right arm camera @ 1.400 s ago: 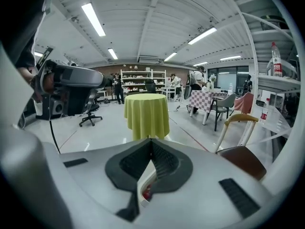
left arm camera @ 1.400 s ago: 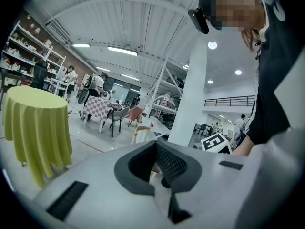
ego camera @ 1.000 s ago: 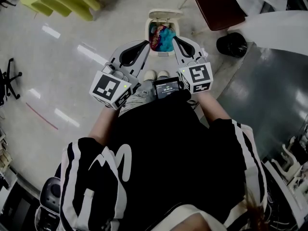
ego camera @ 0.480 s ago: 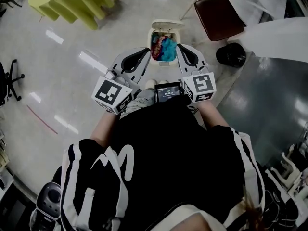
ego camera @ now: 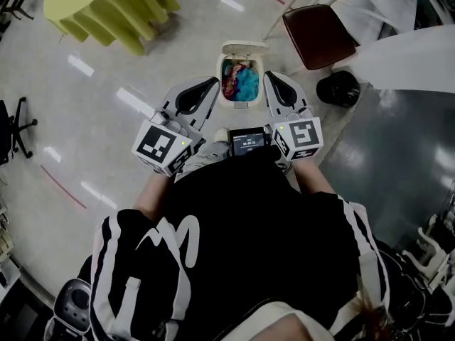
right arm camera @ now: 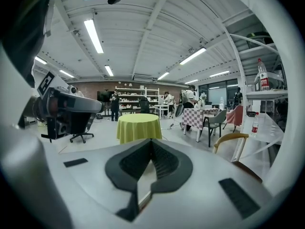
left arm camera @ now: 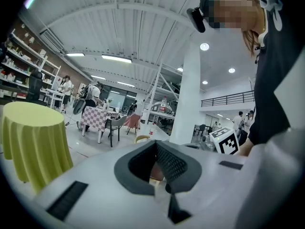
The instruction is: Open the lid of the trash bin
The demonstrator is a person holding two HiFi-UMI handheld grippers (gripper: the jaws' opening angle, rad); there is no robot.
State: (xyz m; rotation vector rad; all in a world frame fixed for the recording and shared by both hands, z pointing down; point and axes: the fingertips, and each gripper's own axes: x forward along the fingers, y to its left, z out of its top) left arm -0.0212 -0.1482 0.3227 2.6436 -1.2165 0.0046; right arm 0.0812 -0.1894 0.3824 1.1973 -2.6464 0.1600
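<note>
Lid (ego camera: 243,47), white and hinged, of the small white plastic trash bin (ego camera: 241,105) stands tipped back, just ahead of and between both pairs of fingers (left arm camera: 174,163). Both the left gripper (ego camera: 215,81) and right gripper (ego camera: 267,74) are pinched closed on nothing. We would keep them off the rim so the lid stays up. Beyond the right fingers a brown-seated chair (ego camera: 318,34) crowds; left of the left fingers lies open grey floor (ego camera: 142,69).
</note>
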